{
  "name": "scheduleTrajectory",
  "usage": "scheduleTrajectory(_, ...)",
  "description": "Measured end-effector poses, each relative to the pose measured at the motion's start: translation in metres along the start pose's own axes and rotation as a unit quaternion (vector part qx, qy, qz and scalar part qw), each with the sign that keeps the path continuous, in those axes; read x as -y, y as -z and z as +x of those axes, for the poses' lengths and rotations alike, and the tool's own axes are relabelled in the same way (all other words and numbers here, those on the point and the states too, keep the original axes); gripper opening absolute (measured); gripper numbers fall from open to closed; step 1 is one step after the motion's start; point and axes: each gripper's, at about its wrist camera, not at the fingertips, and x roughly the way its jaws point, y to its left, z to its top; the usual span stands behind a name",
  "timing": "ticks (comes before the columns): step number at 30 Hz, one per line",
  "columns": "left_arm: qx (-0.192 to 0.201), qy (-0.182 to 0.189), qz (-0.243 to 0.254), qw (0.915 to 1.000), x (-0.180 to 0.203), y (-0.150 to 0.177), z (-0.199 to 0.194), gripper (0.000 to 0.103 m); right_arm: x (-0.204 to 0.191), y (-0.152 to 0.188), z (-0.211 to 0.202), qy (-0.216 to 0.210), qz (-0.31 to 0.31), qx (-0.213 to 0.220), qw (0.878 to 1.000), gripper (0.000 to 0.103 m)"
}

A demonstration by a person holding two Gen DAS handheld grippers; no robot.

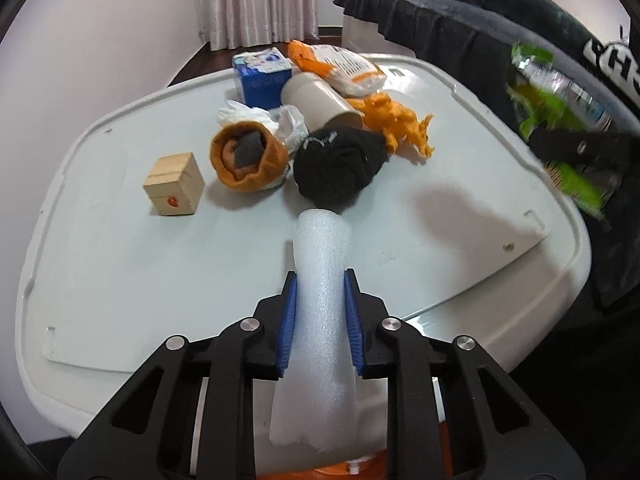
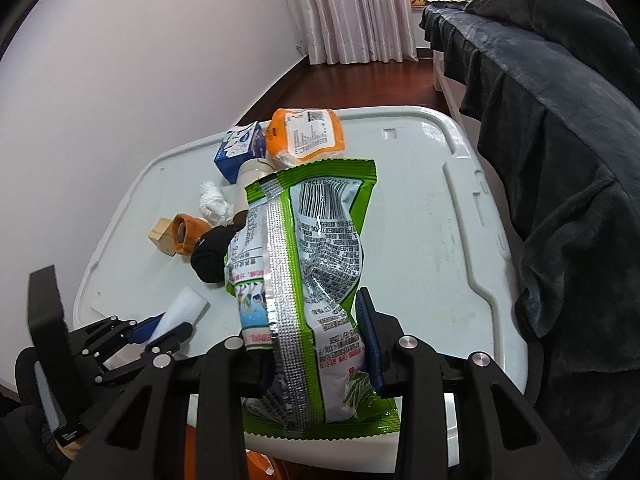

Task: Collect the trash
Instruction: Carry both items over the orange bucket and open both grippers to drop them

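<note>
White foam, rolled into a soft tube (image 1: 320, 312), sits clamped between the blue pads of the left hand-held gripper (image 1: 320, 292), which has closed narrow on it low over the pale plastic surface (image 1: 120, 280). The grip falls near the tube's middle, probably so that the light roll lifts without folding. Beyond it the remaining clutter lies bunched together: a small wooden cube (image 1: 174, 183), a rolled orange sock (image 1: 250, 155), a black fabric bundle (image 1: 340, 164), a beige cardboard tube (image 1: 320, 100), a blue and white carton (image 1: 262, 80) and an orange and white wrapper (image 1: 344, 66). Blurred at the right edge is the green snack bag (image 1: 560, 120); what holds it there is smeared.

From the right wrist, the right hand-held gripper (image 2: 316, 344) is closed on that crinkled green and silver snack bag (image 2: 304, 280), held upright clear of the surface, seemingly ready to be carried off. The bag hides much of the pile behind it. No bin is visible in either view, and a dark blanket (image 2: 560, 140) covers whatever stands at the right.
</note>
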Motion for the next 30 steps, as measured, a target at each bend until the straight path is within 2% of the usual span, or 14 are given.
scheduleTrajectory(4,0.024,0.002,-0.022,0.9995,-0.006,-0.004,-0.031,0.021,-0.011,0.004,-0.004,0.000,-0.007,0.009,1.000,0.035)
scheduleTrajectory(10,0.058,0.001,-0.035,0.9977,-0.019,0.000,-0.097,0.021,-0.043,0.042,-0.036,-0.026,0.003,0.027,0.999,0.035)
scheduleTrajectory(18,0.089,0.007,-0.023,0.9957,-0.027,0.037,-0.164,0.021,-0.083,0.091,-0.088,-0.063,0.001,0.034,0.997,0.036)
scheduleTrajectory(24,0.091,0.008,0.005,0.9958,-0.016,0.076,-0.179,0.021,-0.107,0.125,-0.108,-0.070,-0.014,0.023,0.997,0.036)
scheduleTrajectory(30,0.049,0.018,-0.010,0.9986,-0.016,0.108,-0.165,0.021,-0.116,0.153,-0.106,-0.065,-0.022,-0.007,0.998,0.037)
